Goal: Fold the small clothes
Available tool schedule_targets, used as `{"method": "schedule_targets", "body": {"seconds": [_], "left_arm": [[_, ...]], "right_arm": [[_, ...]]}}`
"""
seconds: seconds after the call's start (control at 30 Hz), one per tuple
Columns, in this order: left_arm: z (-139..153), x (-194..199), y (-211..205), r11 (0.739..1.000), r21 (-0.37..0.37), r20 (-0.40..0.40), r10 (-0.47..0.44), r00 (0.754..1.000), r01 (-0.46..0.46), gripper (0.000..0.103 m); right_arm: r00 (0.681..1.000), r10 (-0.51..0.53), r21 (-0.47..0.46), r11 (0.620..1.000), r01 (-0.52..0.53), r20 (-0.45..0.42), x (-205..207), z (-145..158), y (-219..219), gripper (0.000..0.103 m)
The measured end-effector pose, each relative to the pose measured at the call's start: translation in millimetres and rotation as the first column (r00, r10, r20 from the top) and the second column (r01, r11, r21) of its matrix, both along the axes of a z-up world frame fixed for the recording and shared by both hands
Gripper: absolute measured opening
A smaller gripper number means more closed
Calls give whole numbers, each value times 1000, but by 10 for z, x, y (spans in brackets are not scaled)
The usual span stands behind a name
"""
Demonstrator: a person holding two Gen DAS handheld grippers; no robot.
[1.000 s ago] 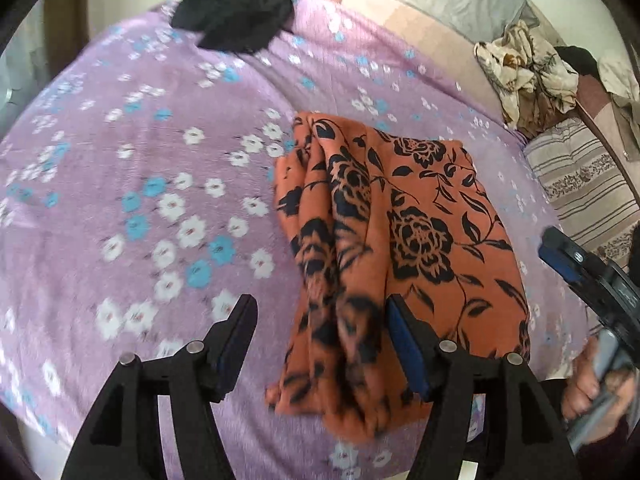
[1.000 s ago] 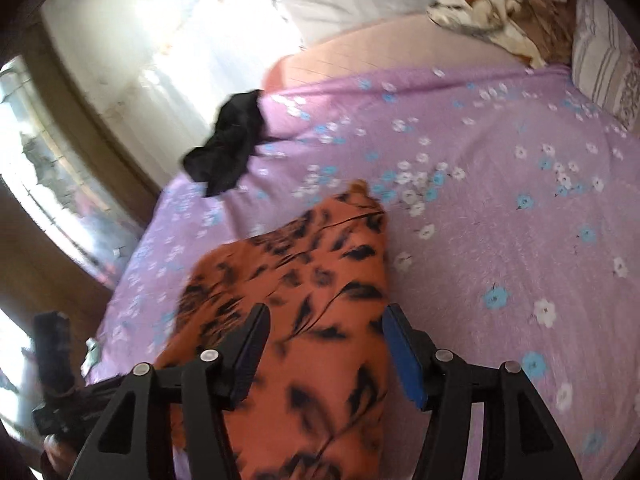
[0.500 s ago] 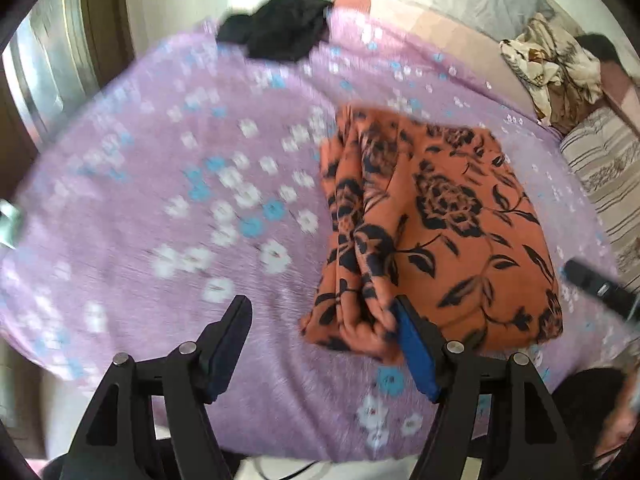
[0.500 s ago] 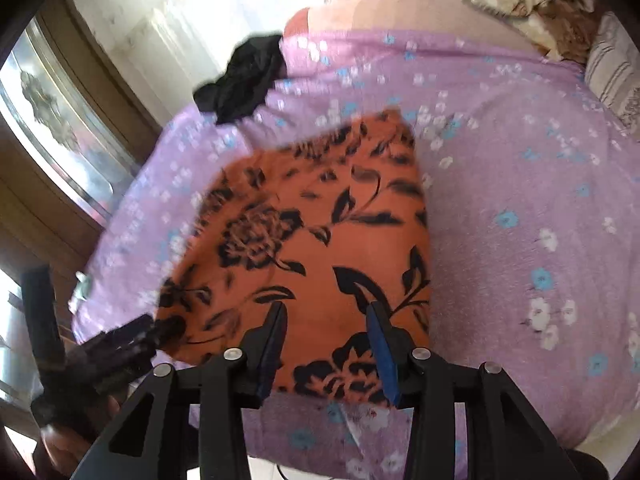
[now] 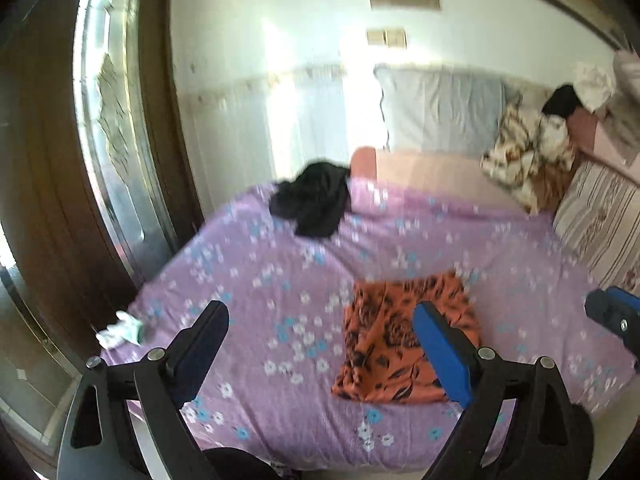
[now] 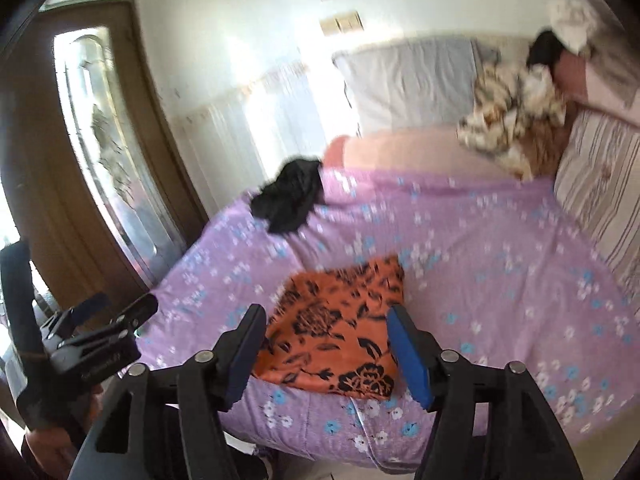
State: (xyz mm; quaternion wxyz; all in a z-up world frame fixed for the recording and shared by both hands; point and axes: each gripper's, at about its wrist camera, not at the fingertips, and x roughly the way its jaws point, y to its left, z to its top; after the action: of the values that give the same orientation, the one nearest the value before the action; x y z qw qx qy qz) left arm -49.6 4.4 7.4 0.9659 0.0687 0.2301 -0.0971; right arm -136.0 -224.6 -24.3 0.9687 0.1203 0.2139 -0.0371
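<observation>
A folded orange garment with black flowers (image 5: 400, 336) (image 6: 340, 332) lies flat near the front edge of the purple flowered bedsheet (image 5: 280, 280) (image 6: 500, 272). My left gripper (image 5: 320, 344) is raised well back from the bed, its jaws opening wide, with nothing between them. My right gripper (image 6: 328, 352) is also lifted clear of the garment, jaws opening and empty. A crumpled black garment (image 5: 316, 200) (image 6: 290, 200) sits at the sheet's far left corner. The right gripper's tip (image 5: 612, 316) shows at the right edge of the left wrist view, the left gripper (image 6: 92, 340) at the left of the right wrist view.
A wooden door with a glass panel (image 5: 112, 140) stands left of the bed. Pillows (image 5: 440, 112), a patterned cloth heap (image 5: 528, 160) and a striped cushion (image 5: 600, 224) line the far and right sides. A small white and green scrap (image 5: 120, 328) lies at the bed's left corner.
Both grippers let go of the orange garment and pulled back and up from the bed. Both jaws stand wider than before. The garment now lies folded on the sheet.
</observation>
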Motion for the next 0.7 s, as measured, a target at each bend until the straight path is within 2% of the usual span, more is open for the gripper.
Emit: {"method": "schedule_targets", "body": {"seconds": [0.23, 0.27, 0.3, 0.5, 0.7], "left_arm": [[436, -386, 49, 1000, -8, 92, 17, 996, -17, 94], [484, -436, 64, 1000, -14, 100, 21, 995, -19, 95], [533, -487, 71, 1000, -20, 107, 25, 994, -23, 102], [791, -862, 192, 997, -73, 241, 54, 969, -38, 103], [898, -926, 202, 998, -61, 250, 42, 967, -27, 103]], "right_arm": [[995, -11, -87, 996, 20, 96, -471, 341, 230, 74], [994, -13, -89, 996, 23, 105, -521, 371, 241, 74], [993, -18, -88, 996, 27, 113, -551, 386, 240, 74], [988, -5, -68, 998, 16, 152, -716, 461, 273, 75], [988, 17, -84, 996, -4, 155, -728, 481, 375, 76]]}}
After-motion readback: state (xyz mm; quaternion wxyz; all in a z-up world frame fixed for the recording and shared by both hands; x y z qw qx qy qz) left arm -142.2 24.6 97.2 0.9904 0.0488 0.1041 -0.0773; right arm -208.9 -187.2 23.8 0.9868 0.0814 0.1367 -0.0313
